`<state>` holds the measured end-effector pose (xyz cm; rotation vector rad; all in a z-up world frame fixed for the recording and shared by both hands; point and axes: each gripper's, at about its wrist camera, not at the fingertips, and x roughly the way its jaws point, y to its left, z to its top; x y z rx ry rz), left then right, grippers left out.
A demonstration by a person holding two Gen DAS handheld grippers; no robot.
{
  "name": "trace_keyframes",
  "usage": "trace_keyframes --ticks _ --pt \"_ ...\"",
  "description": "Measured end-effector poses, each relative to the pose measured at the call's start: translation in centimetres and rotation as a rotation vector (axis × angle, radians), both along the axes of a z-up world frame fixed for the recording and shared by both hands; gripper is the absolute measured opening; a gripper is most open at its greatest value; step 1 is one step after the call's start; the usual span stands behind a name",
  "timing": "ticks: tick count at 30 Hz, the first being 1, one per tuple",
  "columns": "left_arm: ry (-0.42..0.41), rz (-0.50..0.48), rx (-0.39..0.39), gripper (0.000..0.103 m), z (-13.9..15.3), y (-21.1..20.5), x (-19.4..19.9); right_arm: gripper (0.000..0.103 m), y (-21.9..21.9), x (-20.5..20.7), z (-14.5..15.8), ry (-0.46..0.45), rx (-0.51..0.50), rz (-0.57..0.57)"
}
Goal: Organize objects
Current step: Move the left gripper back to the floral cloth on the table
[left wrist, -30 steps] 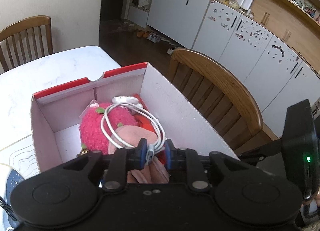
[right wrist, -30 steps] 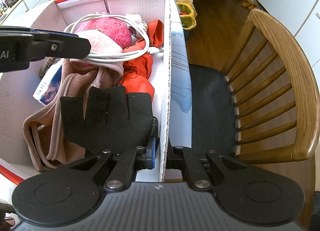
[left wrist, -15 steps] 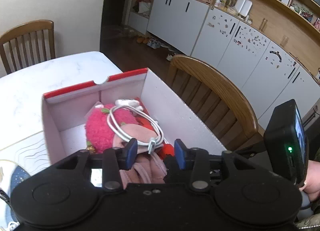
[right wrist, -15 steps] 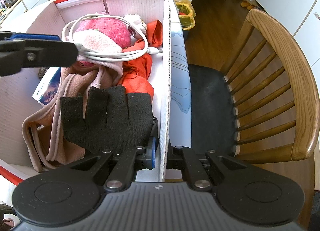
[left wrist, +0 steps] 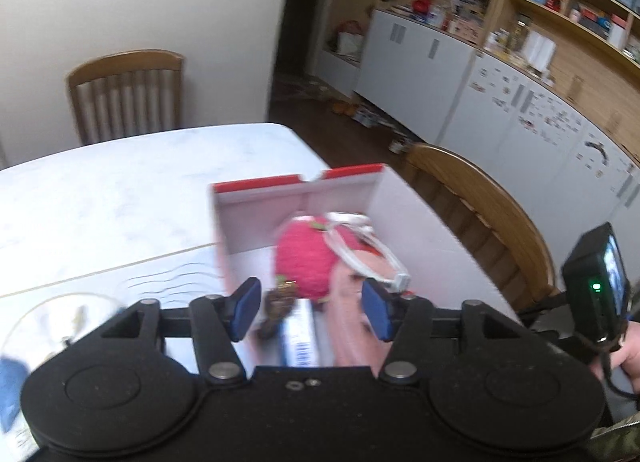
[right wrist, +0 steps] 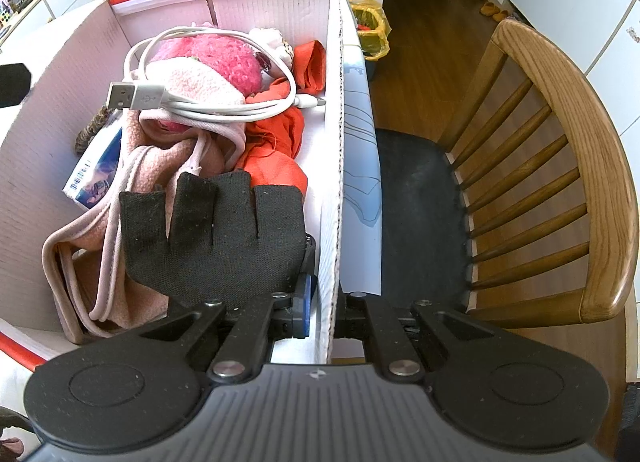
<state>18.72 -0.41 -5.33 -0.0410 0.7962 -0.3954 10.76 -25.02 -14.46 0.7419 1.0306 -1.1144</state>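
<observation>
A white cardboard box with a red rim [right wrist: 336, 134] stands on the table. Inside, a coiled white USB cable [right wrist: 208, 102] lies loose on a pink plush toy [right wrist: 216, 58], beside a pink cloth [right wrist: 152, 182], an orange cloth [right wrist: 276, 150], a tissue pack [right wrist: 96, 166] and a black glove [right wrist: 216, 238]. My right gripper [right wrist: 330, 302] is shut on the box's right wall. My left gripper [left wrist: 312, 302] hovers at the near end of the box [left wrist: 400, 230]. Its jaws are opening, and nothing is between the blue pads [left wrist: 246, 304].
A wooden chair [right wrist: 560, 166] stands close against the box side of the white marble table [left wrist: 120, 190], and another chair [left wrist: 124, 94] is at its far end. White cabinets [left wrist: 520, 110] line the wall. A yellow bag [right wrist: 370, 34] sits on the floor.
My left gripper let go of the cable's USB end, opened wide and drew back and up out of the box. The cable now rests on the plush. The right gripper stayed put.
</observation>
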Motion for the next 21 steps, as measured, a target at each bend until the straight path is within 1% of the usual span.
trace_keyframes --ticks 4,7,9,10,15,18,21 --pt "-0.015 0.072 0.018 0.066 0.3 2.4 -0.5 0.007 0.1 0.0 -0.1 0.002 -0.001 0.0" --pt "-0.018 0.137 0.026 0.075 0.6 4.5 -0.7 0.007 0.1 -0.1 -0.1 0.001 0.0 -0.001" --pt "-0.017 0.185 0.028 0.083 0.7 6.1 -0.9 0.007 0.1 -0.1 -0.1 0.001 0.001 -0.001" --pt "-0.015 0.21 0.03 0.084 0.7 6.9 -0.9 0.007 0.2 -0.1 -0.1 0.002 0.0 0.0" --pt "0.017 0.342 0.057 0.101 0.0 10.7 -1.2 0.007 0.3 -0.1 -0.2 0.007 -0.002 0.008" --pt "0.053 0.407 0.086 0.102 -1.0 12.5 -1.3 0.007 0.2 0.0 -0.2 0.007 -0.001 0.005" --pt "0.095 0.449 0.093 0.102 -2.4 14.0 -1.7 0.007 0.2 0.0 -0.2 0.009 -0.002 0.005"
